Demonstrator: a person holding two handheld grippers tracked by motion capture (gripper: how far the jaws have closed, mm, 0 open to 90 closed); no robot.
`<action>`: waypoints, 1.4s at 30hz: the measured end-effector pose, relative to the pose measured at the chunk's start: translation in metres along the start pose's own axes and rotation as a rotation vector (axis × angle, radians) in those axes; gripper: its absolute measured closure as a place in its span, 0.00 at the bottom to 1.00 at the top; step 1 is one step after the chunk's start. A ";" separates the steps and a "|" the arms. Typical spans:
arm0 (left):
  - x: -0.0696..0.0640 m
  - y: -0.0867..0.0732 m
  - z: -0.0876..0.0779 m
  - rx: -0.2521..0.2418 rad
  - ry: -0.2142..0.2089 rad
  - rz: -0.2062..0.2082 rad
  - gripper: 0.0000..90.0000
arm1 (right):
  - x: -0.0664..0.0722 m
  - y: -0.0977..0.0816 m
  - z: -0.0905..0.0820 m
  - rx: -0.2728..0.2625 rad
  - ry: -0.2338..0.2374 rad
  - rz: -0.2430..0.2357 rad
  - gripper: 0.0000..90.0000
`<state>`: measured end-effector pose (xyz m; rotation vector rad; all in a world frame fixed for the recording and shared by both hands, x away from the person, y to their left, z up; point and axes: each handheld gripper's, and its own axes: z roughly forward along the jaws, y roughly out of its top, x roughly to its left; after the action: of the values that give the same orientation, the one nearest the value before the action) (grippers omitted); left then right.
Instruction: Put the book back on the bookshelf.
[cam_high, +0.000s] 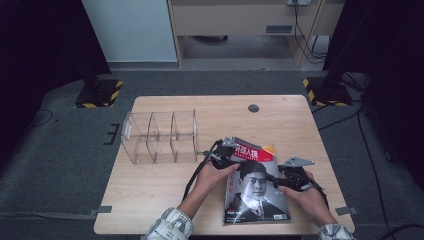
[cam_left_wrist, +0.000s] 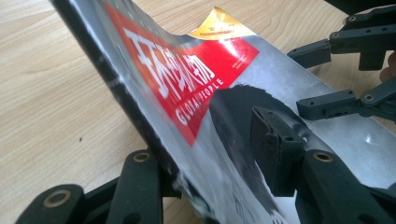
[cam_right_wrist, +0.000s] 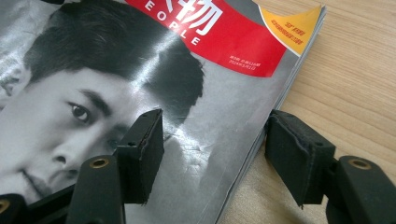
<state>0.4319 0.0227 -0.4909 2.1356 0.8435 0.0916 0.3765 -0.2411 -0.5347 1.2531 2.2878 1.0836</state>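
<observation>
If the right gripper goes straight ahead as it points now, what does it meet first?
Probably the magazine: the right gripper straddles its edge, one finger over the cover and one beside it over the table. Depth is unclear.

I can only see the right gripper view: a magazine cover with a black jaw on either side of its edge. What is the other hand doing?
Observer: The left gripper is at the opposite edge of the magazine. That edge is raised off the table and sits between its jaws. I cannot tell whether they are pinching it.
Operator: Is anything else on the table?
Observer: Yes, a clear plastic rack stands to the left of the magazine, without touching it.
Operator: Is anything in it?
Observer: No. It has three compartments, and all of them look empty.
</observation>
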 end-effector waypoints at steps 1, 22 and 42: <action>-0.001 0.002 0.000 0.004 -0.004 0.005 0.62 | 0.000 0.000 0.000 -0.001 0.003 -0.003 0.42; 0.000 0.033 0.014 0.048 -0.006 0.036 0.54 | -0.001 0.000 0.002 -0.015 0.022 -0.029 0.42; -0.001 0.035 0.016 0.061 -0.003 0.039 0.73 | 0.002 -0.001 0.002 -0.023 0.041 -0.069 0.43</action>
<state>0.4549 -0.0037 -0.4763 2.2093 0.8121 0.0831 0.3762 -0.2381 -0.5365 1.1445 2.3239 1.1177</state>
